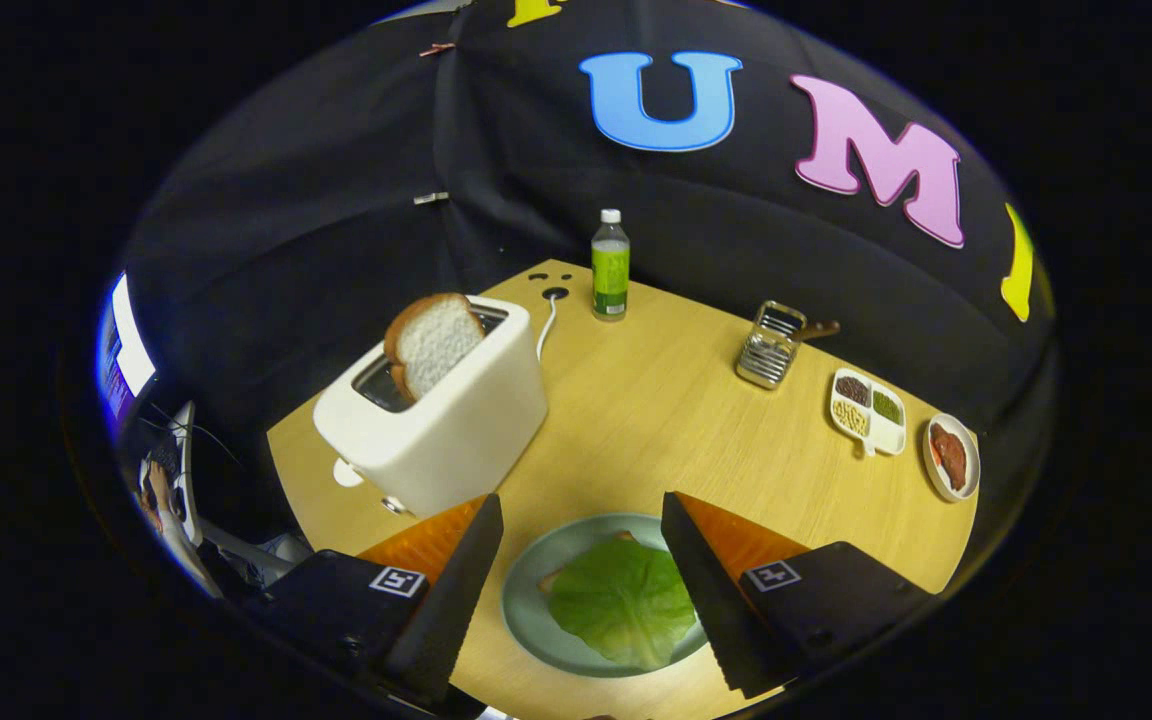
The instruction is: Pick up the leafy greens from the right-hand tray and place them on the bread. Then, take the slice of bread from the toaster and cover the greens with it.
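Note:
A green lettuce leaf (pixel 624 603) lies on a slice of bread (pixel 554 577), whose crust shows at the leaf's left edge, on a pale green plate (pixel 536 560). My gripper (pixel 581 525) hovers above the plate, open, with the leaf between and below its fingers and nothing held. Beyond the left finger stands a white toaster (pixel 441 410) with a slice of bread (pixel 433 343) sticking up out of its slot, tilted.
On the wooden table (pixel 676 420) beyond the fingers stand a green-labelled bottle (pixel 611 264), a wire rack (pixel 769 345), a white divided tray (pixel 868 410) of toppings and a small plate with meat (pixel 951 456). The toaster's cord (pixel 546 325) runs toward the table's back.

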{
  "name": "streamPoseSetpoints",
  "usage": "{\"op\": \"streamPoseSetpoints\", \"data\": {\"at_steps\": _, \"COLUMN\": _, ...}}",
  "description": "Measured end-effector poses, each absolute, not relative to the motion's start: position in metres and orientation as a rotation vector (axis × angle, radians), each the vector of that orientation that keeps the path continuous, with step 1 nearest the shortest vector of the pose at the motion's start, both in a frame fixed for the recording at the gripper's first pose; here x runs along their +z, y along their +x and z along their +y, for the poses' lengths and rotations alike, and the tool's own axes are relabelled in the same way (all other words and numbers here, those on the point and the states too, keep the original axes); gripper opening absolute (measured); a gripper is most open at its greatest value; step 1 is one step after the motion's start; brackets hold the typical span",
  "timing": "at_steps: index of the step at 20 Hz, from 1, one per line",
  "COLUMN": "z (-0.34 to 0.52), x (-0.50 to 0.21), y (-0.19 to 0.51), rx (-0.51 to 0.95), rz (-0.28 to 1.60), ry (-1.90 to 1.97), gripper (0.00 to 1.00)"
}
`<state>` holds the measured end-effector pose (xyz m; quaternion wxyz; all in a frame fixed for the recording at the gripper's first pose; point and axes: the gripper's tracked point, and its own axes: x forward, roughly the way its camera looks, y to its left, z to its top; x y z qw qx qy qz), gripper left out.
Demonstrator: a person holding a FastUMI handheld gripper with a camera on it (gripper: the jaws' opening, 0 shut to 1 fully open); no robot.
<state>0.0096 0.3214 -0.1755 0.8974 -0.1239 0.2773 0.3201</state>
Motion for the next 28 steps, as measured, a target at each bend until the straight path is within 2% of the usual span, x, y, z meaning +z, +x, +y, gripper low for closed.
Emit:
{"op": "streamPoseSetpoints", "data": {"at_steps": 10, "z": 0.448, "x": -0.134, "y": 0.013, "rx": 0.781, "rz": 0.484, "ry": -0.270, "gripper": 0.99}}
{"op": "streamPoseSetpoints", "data": {"at_steps": 22, "z": 0.498, "x": -0.180, "y": 0.055, "rx": 0.651, "rz": 0.526, "ry": -0.403, "gripper": 0.96}}
{"op": "streamPoseSetpoints", "data": {"at_steps": 24, "z": 0.500, "x": -0.186, "y": 0.057, "rx": 0.648, "rz": 0.538, "ry": -0.412, "gripper": 0.88}}
{"op": "streamPoseSetpoints", "data": {"at_steps": 26, "z": 0.501, "x": -0.192, "y": 0.055, "rx": 0.645, "rz": 0.556, "ry": -0.414, "gripper": 0.69}}
{"op": "streamPoseSetpoints", "data": {"at_steps": 27, "z": 0.502, "x": -0.193, "y": 0.055, "rx": 0.640, "rz": 0.566, "ry": -0.411, "gripper": 0.56}}
{"op": "streamPoseSetpoints", "data": {"at_steps": 28, "z": 0.502, "x": -0.194, "y": 0.055, "rx": 0.632, "rz": 0.574, "ry": -0.405, "gripper": 0.50}}
